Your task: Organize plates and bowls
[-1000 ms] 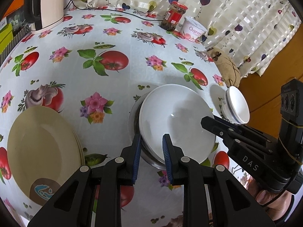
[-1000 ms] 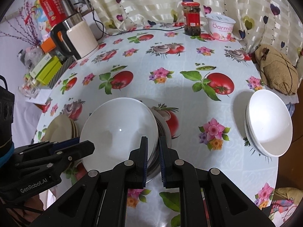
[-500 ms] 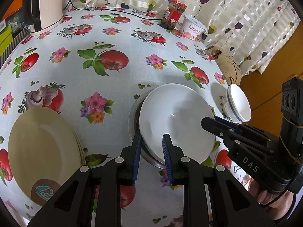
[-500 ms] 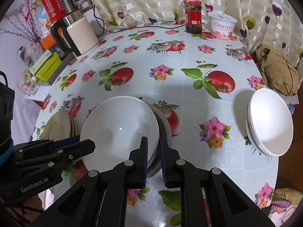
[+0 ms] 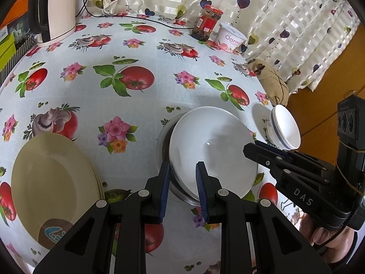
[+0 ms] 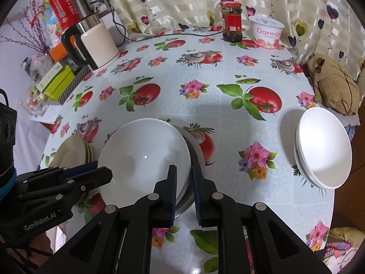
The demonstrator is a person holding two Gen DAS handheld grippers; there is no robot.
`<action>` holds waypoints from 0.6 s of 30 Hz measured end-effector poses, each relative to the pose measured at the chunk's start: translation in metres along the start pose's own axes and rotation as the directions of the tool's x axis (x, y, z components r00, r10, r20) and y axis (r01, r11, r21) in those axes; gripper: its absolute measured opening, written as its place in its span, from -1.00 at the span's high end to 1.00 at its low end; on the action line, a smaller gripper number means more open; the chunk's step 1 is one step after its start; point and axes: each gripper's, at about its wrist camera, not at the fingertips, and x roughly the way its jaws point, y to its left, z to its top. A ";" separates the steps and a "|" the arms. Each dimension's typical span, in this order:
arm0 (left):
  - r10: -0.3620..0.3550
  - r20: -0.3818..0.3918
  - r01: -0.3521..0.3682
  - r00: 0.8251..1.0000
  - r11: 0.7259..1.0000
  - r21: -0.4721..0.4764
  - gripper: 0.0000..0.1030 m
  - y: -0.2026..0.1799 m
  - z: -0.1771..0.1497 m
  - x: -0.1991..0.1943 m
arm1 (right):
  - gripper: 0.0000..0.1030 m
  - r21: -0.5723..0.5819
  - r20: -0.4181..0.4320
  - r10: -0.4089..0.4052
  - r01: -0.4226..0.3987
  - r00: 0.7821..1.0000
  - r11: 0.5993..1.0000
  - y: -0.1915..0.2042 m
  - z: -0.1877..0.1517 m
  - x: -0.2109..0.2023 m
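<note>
Fingers of both grippers clamp the glossy white bowl's opposite rims.

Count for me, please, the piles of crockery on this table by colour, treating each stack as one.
White: 2, the large bowl and the stack of small bowls.
Beige: 1, the stack of plates.
Steel: 1, the steel dishware under the large bowl.
Total: 4.
</note>
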 end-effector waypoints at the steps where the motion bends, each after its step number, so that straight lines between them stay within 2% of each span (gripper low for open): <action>1: -0.002 0.004 0.002 1.000 1.000 0.000 0.53 0.000 0.000 0.000 | 0.72 0.001 0.001 0.001 -0.001 1.000 1.000 -0.001 0.000 -0.001; 18: -0.007 0.015 0.006 1.000 1.000 0.018 0.53 -0.001 -0.001 -0.003 | 0.72 -0.007 0.013 0.011 -0.011 1.000 1.000 -0.001 -0.001 -0.005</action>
